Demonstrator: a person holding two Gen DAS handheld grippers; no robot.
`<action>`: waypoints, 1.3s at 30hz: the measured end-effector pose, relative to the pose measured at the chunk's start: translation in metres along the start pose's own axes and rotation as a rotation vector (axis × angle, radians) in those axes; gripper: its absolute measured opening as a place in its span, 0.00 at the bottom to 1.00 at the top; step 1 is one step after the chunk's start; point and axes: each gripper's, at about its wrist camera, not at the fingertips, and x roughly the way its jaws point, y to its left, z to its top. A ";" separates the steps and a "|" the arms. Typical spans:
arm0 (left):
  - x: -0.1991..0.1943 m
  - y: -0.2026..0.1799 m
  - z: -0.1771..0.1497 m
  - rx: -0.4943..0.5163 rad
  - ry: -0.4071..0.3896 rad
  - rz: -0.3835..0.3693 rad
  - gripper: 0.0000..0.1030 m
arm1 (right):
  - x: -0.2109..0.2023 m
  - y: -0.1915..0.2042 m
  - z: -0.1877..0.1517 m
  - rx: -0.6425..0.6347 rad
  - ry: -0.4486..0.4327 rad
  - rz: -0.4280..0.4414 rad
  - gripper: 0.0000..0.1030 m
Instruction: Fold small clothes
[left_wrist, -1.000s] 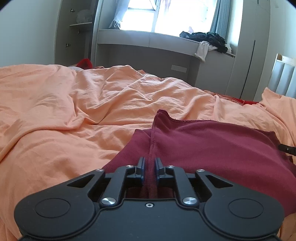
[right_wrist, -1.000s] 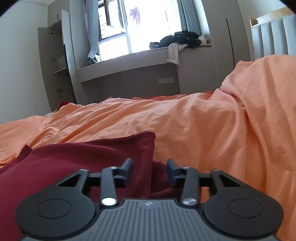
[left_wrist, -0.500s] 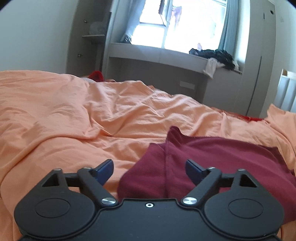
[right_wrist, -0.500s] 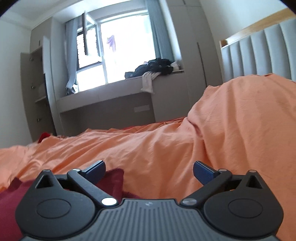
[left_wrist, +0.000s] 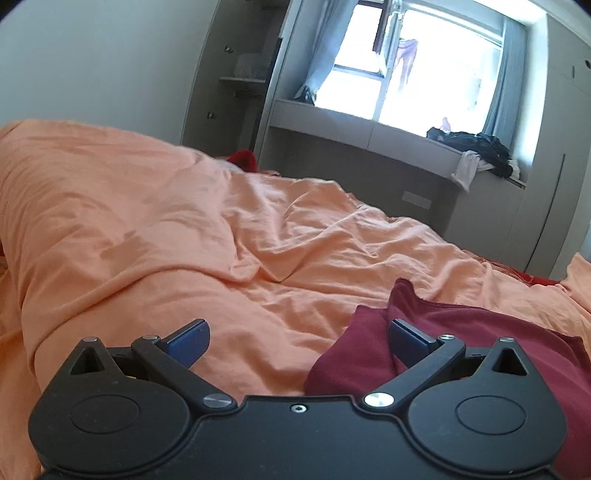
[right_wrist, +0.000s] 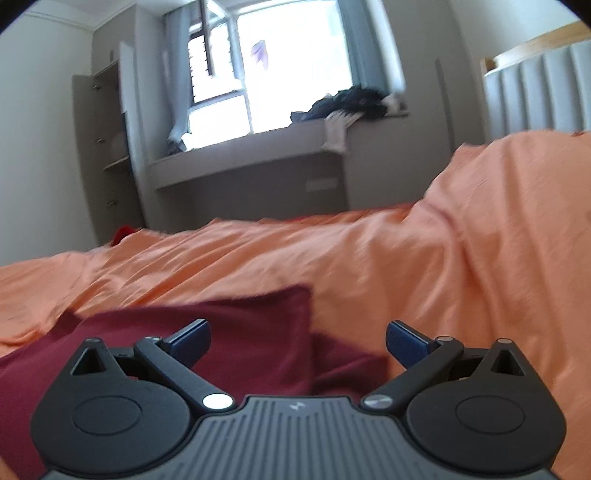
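i'm working in a home bedroom: a bed under a rumpled orange duvet (left_wrist: 177, 229), a padded headboard (right_wrist: 535, 88), a curtained window (left_wrist: 424, 74) over a built-in ledge piled with clothes (left_wrist: 476, 147) (dark ones mostly), and an open wardrobe (left_wrist: 236, 85).

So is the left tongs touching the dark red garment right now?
Cannot tell. In the left wrist view the left tongs are wide open; one fingertip overlaps the dark red garment, with no clear gap or contact.

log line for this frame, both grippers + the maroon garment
left gripper: open, empty | right gripper: open, empty | maroon garment: lying folded on orange bedsheet, not gripped | phase: between grasps
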 end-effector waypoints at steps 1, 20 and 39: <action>0.002 0.001 0.000 -0.007 0.013 -0.004 0.99 | 0.001 0.001 -0.001 0.006 0.007 0.007 1.00; 0.001 -0.014 -0.010 0.057 0.027 -0.010 0.99 | -0.017 0.080 -0.030 -0.164 -0.079 0.063 1.00; -0.070 -0.046 -0.054 0.053 0.112 -0.225 1.00 | -0.017 0.133 -0.073 -0.284 -0.120 0.027 1.00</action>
